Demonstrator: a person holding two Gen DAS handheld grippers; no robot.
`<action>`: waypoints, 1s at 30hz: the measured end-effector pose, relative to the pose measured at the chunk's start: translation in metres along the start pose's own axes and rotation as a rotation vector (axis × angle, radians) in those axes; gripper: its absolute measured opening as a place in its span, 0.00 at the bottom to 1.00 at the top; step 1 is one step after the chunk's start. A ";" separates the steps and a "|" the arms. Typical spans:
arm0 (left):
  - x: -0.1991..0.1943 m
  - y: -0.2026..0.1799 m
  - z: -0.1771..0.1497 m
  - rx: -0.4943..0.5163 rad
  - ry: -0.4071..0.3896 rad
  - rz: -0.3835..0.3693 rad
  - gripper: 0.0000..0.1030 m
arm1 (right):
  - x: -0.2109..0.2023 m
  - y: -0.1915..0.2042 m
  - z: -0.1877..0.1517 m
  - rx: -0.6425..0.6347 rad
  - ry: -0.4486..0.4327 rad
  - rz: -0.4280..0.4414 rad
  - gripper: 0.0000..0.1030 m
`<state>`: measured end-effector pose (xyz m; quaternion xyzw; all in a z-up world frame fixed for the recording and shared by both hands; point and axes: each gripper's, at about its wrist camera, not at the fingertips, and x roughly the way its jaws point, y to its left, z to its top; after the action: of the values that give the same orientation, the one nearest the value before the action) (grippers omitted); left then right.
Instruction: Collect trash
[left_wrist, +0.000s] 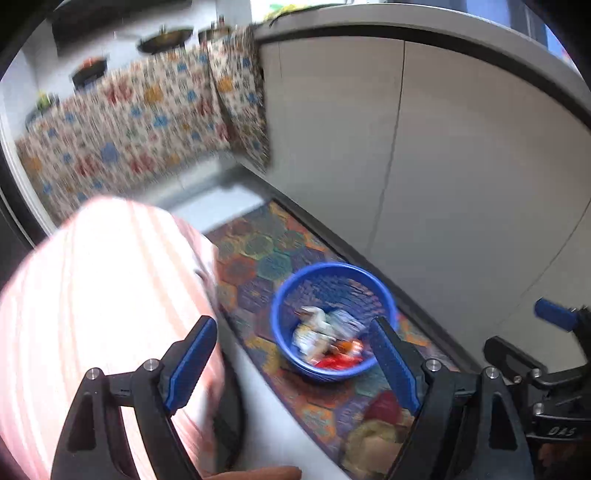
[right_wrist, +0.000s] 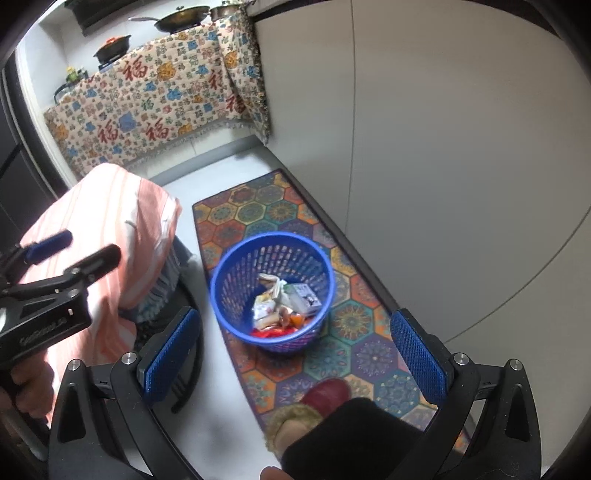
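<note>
Blue perforated basket (right_wrist: 272, 291) stands upright on the hexagon-patterned mat (right_wrist: 354, 321), near the white cabinet fronts (right_wrist: 461, 166). Inside it, the trash (right_wrist: 284, 302): crumpled white and cream wrappers, 1 small printed carton at the 3 o'clock side, orange and red scraps at 6 o'clock against the near wall. All of it lies on the basket floor, well below the rim.

Left gripper (left_wrist: 295, 362): fingers spread wide, nothing between the blue pads; the basket shows through the gap, far below. Right gripper (right_wrist: 299, 350): also spread wide and empty, the basket and mat visible between its fingers.

Right wrist view, sharp:
- the basket's slotted wall and the separate pieces of trash read clearly
- a red slipper with fuzzy trim (right_wrist: 317, 402) and a dark trouser leg at 6 o'clock on the mat
- the left gripper enters at 9 o'clock in front of a pink striped cloth (right_wrist: 110, 221), which is draped over something with a dark round base
- printed floral cloth (right_wrist: 155, 110) hangs from the counter at 11 o'clock, with a frying pan (right_wrist: 181, 16) and a black pot (right_wrist: 112, 46) above it

Left wrist view, motion-blurred:
- the basket's contents show only as white, orange and red smears
- the striped cloth fills the 8 to 10 o'clock sector
- the cabinet's countertop edge (left_wrist: 443, 26) arcs across 12 to 2 o'clock, unseen in the other view
- part of the right gripper sits at 4 o'clock
- a fingertip at the 6 o'clock edge
</note>
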<state>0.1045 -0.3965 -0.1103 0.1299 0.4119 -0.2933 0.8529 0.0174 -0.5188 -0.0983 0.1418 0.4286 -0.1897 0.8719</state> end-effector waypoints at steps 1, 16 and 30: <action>0.000 0.004 0.000 -0.018 0.006 -0.023 0.84 | 0.000 0.000 -0.001 0.002 0.001 -0.008 1.00; 0.006 0.009 -0.002 -0.019 0.046 0.004 0.84 | -0.004 0.012 -0.013 -0.022 0.026 0.002 1.00; 0.007 0.008 -0.003 -0.011 0.051 0.010 0.84 | -0.004 0.016 -0.015 -0.027 0.033 0.013 1.00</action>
<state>0.1108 -0.3917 -0.1178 0.1344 0.4345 -0.2833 0.8443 0.0119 -0.4973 -0.1030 0.1360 0.4444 -0.1757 0.8678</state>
